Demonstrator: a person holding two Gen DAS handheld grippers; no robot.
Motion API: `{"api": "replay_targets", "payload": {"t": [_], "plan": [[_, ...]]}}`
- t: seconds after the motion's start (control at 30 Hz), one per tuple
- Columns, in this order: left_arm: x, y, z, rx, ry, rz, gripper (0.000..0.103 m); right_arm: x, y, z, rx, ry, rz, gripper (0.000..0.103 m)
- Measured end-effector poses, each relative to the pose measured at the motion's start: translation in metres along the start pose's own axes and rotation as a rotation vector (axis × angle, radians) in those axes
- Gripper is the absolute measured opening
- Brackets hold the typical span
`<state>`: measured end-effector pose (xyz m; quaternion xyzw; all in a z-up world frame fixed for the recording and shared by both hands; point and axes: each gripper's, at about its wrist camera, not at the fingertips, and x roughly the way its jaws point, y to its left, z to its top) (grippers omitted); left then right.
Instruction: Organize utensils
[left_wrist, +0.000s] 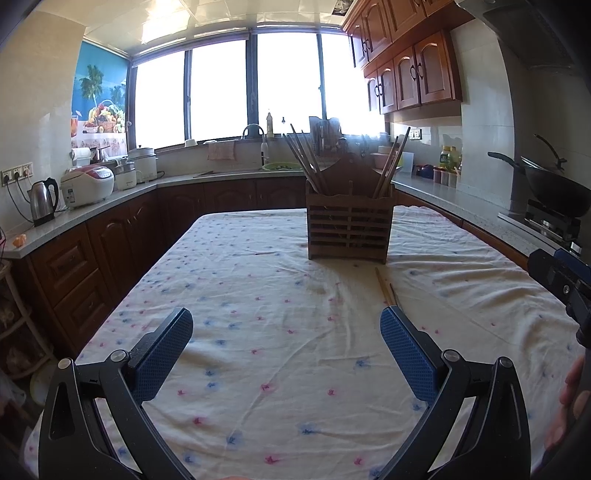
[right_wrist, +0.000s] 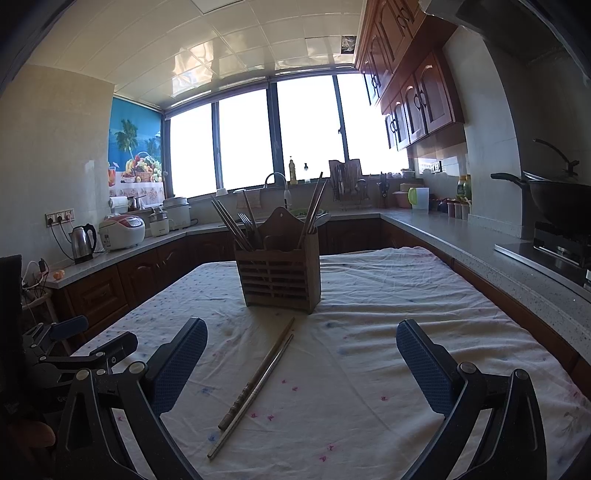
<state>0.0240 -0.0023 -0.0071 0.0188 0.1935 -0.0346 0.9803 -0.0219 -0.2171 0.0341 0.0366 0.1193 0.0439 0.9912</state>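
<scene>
Wood holder: slatted utensil holder (right_wrist: 279, 273) stands upright mid-surface, already stocked with chopsticks and a fork, well beyond both tongs.
Loose items: pair of chopsticks (right_wrist: 255, 387), looks metal, lying flat on the floral cloth (right_wrist: 369, 369), side by side and nearly touching.
Long axis: runs from near-left to far-right in the right wrist view, far tips pointing at the holder's base, near ends closest to the camera.
Right tongs (right_wrist: 301, 354): spread wide, empty, above the surface; chopsticks lie between its fingers, offset toward the left finger.
Left tongs (left_wrist: 286, 341): spread wide, empty; only the chopsticks' far tips show, past its right finger (left_wrist: 400, 350), rest hidden.
Nearer hand: right, my read.
Next move needs: fingers closing across the axis, so some wrist rotation; thin rods flat on cloth may roll or split apart.
</scene>
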Motion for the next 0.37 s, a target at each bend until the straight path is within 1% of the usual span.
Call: {"api": "replay_targets", "payload": {"t": [0.37], "plan": [[0.0051, -0.0021, 0.0027, 0.003, 0.023, -0.023, 0.103, 0.0029, 0.0005, -0.0046, 0.007, 0.018, -0.004, 0.103]]}}
